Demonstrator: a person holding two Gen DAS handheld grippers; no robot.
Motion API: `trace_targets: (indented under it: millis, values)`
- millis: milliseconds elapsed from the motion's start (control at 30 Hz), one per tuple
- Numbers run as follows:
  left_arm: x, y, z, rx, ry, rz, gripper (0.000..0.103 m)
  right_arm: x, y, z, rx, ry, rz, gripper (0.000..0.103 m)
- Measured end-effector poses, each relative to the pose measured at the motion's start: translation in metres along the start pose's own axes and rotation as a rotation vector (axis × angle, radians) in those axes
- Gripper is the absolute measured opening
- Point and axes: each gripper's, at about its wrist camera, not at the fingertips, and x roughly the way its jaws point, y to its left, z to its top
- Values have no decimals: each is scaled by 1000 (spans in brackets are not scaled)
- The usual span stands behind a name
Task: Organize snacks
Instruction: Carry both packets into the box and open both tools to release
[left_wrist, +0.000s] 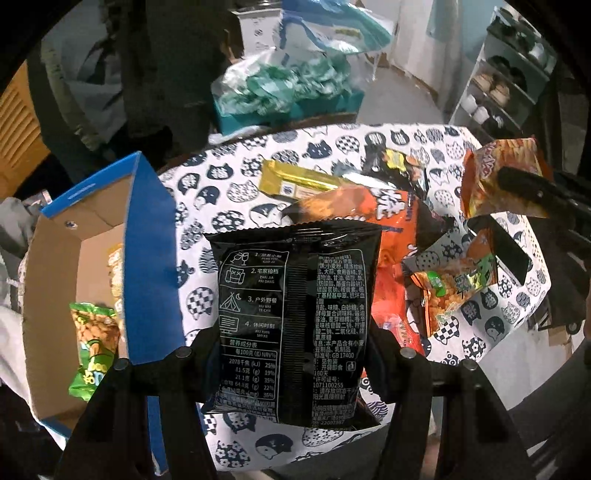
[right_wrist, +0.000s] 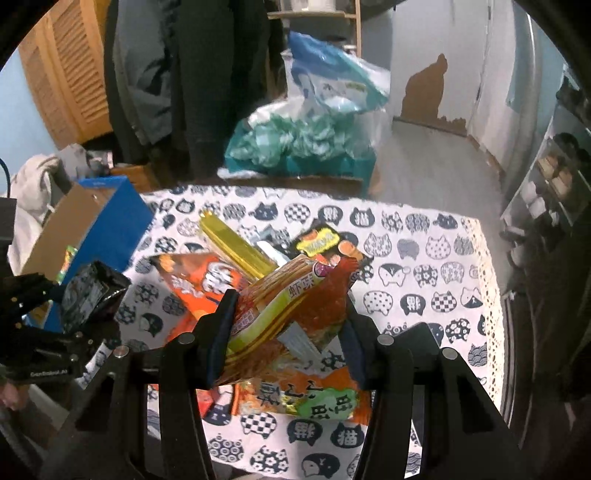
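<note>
Left claw (left_wrist: 295, 354), its jaws clamped on the lower sides of a black snack packet (left_wrist: 295, 314) held upright, long axis running away from the claw. The open cardboard box (left_wrist: 92, 258), already holding snacks, lies just to the left of this claw, making it the nearer one. Right claw (right_wrist: 286, 343), angled downward, grips an orange snack bag (right_wrist: 291, 314) above the tabletop (right_wrist: 424, 258), the box lying well to its left.

Cat-print cloth (right_wrist: 406, 236) over the table, clear bag of teal-and-white wrapped items (right_wrist: 303, 144) beyond, shoe rack (left_wrist: 506, 81) right, slatted wooden door (right_wrist: 70, 74) left
</note>
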Motion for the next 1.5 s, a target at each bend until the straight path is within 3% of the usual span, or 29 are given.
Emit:
trace_targets:
  millis: [600,1200,1500]
  values:
    - [-31,52,-9,-94,-58,23,64,-6,61,20,-72,-28,90,51]
    - [-54,121,-33,-230,-102,6,64,10,149,48,-170,-21,194,51]
    - [-62,155,-48,-281,-126,38,64,24,197,58,-230,-5,244,51]
